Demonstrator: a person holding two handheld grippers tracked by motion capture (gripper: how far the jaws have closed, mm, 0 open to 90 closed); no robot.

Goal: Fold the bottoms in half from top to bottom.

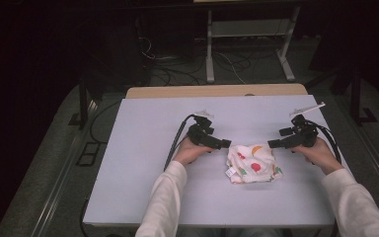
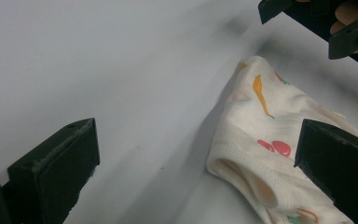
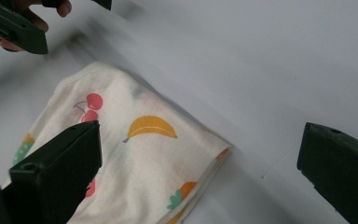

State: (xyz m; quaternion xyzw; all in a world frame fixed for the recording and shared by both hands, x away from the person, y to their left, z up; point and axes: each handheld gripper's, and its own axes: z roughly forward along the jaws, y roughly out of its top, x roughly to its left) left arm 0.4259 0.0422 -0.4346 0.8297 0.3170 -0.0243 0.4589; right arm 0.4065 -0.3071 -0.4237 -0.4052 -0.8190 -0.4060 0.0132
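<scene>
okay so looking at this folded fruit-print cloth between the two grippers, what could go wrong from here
The white folded cloth with fruit prints lies loosely bundled on the light grey table, so a few things might slip.

1. The open left gripper sits at the cloth's thick rolled edge; closing there may catch only some layers, and the fold could fall open.

2. The open right gripper hangs beside the opposite edge; an uneven pull between the two might drag the bundle instead of lifting it.

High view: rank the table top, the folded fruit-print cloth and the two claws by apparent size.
1. Table top, by far the largest.
2. Folded cloth.
3. Left claw and right claw: they look alike, so no ranking between them.
</scene>
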